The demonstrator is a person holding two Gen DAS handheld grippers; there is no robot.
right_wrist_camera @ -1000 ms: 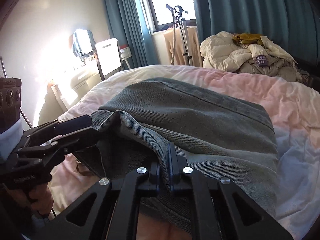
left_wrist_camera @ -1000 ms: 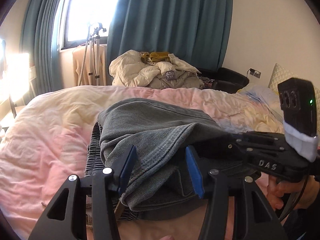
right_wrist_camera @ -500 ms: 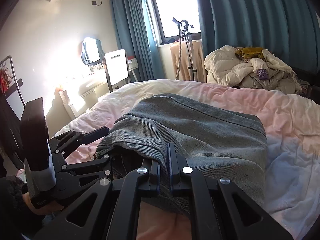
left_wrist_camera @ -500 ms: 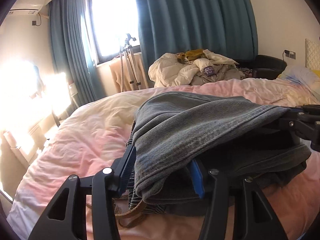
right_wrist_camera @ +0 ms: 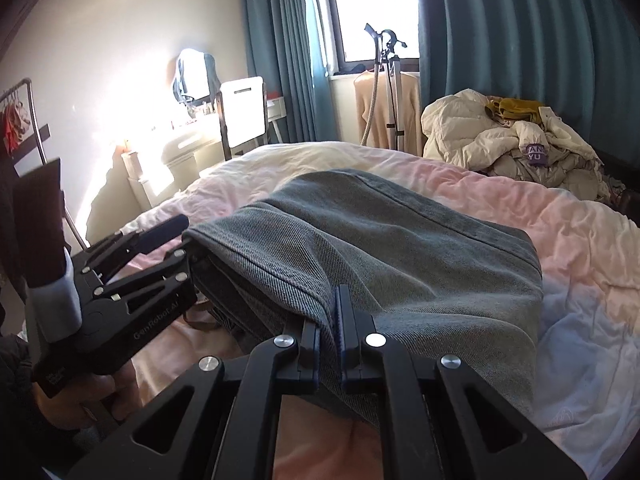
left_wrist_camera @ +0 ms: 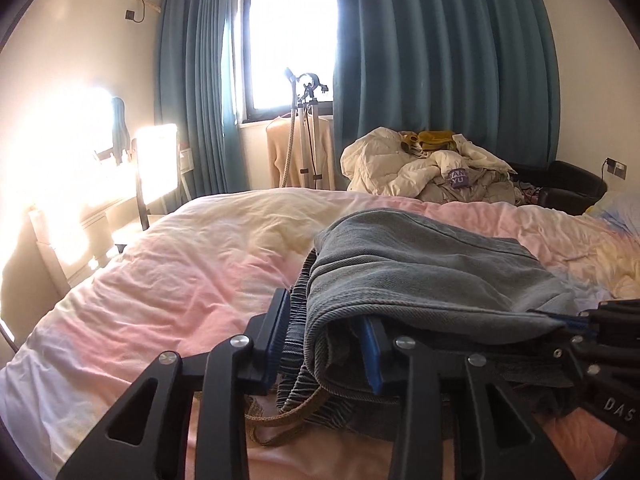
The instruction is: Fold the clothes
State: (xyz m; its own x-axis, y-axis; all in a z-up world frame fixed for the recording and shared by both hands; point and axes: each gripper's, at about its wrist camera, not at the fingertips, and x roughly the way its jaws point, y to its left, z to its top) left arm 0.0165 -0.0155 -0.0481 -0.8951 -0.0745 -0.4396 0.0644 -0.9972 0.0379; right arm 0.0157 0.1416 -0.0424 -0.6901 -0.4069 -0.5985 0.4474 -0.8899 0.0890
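Grey-blue folded jeans (left_wrist_camera: 420,264) (right_wrist_camera: 380,240) lie on the pink bed cover (left_wrist_camera: 180,280). My right gripper (right_wrist_camera: 328,312) is shut on the near edge of the top denim layer; in the left wrist view it (left_wrist_camera: 580,320) pinches that edge at the right. My left gripper (left_wrist_camera: 324,320) straddles the left corner, where the gathered waistband (left_wrist_camera: 296,320) and the denim fold sit between its jaws. Those jaws are closing, and in the right wrist view this gripper (right_wrist_camera: 182,240) still shows a gap at the corner. A brown strap (left_wrist_camera: 288,416) trails beneath.
A heap of cream bedding and clothes (left_wrist_camera: 432,168) lies at the far side of the bed. Beyond stand a tripod (left_wrist_camera: 308,128), blue curtains (left_wrist_camera: 440,60) and a sunlit desk with a chair (right_wrist_camera: 240,116). A person's hand (right_wrist_camera: 80,396) holds the left gripper's handle.
The left wrist view has swung leftward, showing more of the window wall. The left jaws have narrowed around the jeans' corner. The right gripper keeps its pinch on the denim edge.
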